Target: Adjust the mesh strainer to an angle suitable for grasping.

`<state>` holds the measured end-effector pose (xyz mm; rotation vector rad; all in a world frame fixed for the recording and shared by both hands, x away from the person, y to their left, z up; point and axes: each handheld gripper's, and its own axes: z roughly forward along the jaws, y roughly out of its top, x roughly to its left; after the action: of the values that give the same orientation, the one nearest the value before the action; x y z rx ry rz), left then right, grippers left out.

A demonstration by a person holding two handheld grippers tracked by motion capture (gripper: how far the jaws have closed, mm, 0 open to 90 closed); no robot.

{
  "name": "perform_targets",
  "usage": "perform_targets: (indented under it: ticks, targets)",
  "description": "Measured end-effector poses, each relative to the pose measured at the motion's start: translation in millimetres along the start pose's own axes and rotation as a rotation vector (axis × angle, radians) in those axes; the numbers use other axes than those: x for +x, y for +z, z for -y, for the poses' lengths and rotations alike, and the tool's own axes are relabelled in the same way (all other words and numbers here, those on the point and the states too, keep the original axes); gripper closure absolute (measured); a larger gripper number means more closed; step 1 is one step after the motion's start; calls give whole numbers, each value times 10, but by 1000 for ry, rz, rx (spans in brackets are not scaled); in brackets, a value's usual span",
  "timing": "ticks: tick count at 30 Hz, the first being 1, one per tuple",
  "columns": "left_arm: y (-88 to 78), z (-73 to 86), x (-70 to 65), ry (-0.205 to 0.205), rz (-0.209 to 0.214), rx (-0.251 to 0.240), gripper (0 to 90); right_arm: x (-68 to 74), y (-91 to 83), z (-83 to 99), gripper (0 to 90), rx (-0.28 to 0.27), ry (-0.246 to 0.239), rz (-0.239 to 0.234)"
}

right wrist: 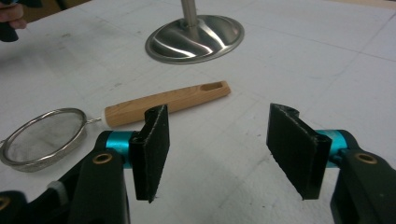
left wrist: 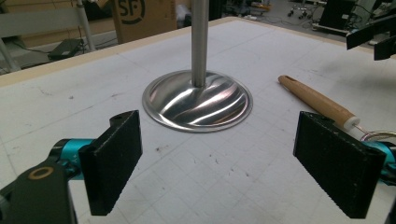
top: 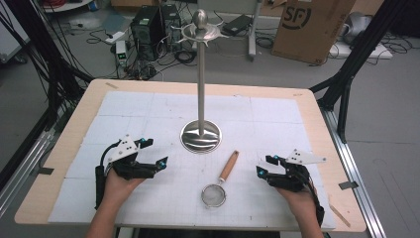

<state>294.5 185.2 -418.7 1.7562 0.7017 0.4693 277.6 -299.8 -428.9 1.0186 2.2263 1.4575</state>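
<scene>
In the high view, a small round wire-mesh strainer with a light wooden handle [top: 221, 182] lies flat on the white gridded mat [top: 148, 114], just below centre of the frame, mesh bowl toward the bottom and handle slanting up and right. Its handle end stops short of the round base of the tall polished steel stand with hooks at its top [top: 200, 135], which rises through the middle of the picture.

The right gripper [top: 270, 168], at lower right, has its jaws apart with nothing between them; in the right gripper view the handle lies beyond the left jaw, not inside the gap. The left gripper [top: 151, 156], at lower left, also stands wide apart and empty, facing the stand's base.

The likely trouble is a poor catch. Should the right gripper close from where it is, one jaw would probably nudge the smooth, tapered handle sideways and spin the light strainer on the mat. A grip taken too near the handle's tip could let the mesh end sag and swing. The slotted hole is small, so a tilted strainer might miss a hook or knock the stand
</scene>
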Motion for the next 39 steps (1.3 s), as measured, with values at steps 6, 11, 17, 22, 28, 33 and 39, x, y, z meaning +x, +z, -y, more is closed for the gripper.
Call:
perform_targets:
  ticks: [6, 11, 17, 22, 28, 33, 39]
  targets:
    - [-1, -1, 2, 0, 5, 1, 161, 55, 61, -17, 480, 35, -6, -35]
    - [6, 2, 1, 1, 8, 3, 161, 82, 115, -18, 560, 63, -11, -44]
    - [9, 5, 1, 1, 5, 10, 161, 97, 139, -19, 701, 85, -12, -72]
    - [17, 8, -7, -1, 8, 12, 162, 118, 168, -25, 736, 95, -12, -73]
    - [17, 8, -4, 0, 10, 14, 162, 166, 236, -67, 773, 106, -30, -73]
    - [28, 11, -8, 1, 9, 15, 162, 212, 351, -139, 857, 120, -52, -69]
    - [35, 12, -11, 0, 12, 17, 162, 236, 640, -329, 887, 109, -63, -77]
